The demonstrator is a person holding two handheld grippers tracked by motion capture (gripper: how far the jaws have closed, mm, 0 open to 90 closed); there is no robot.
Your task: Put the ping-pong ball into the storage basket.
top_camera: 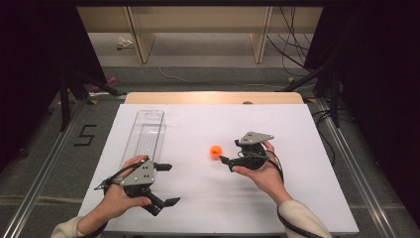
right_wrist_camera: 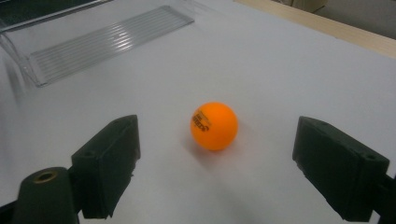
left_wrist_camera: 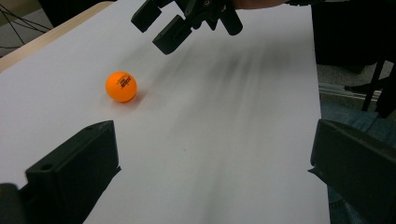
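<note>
Your right gripper (top_camera: pixel 228 152) has its fingers wide, framing the orange ball (right_wrist_camera: pixel 214 126) at the frame's centre on the bench (top_camera: pixel 297 148). It looks light, smooth, quick to roll; close gently across its middle.

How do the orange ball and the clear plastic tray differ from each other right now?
The orange ball is small, round and opaque, while the clear tray is long, flat, ribbed and see-through. The ball lies mid-table just ahead of the open right gripper, centred between its jaws in the right gripper view; the tray lies along the table's left side, with the left gripper at its near end. Both rest on the white table, and neither is gripped.
</note>
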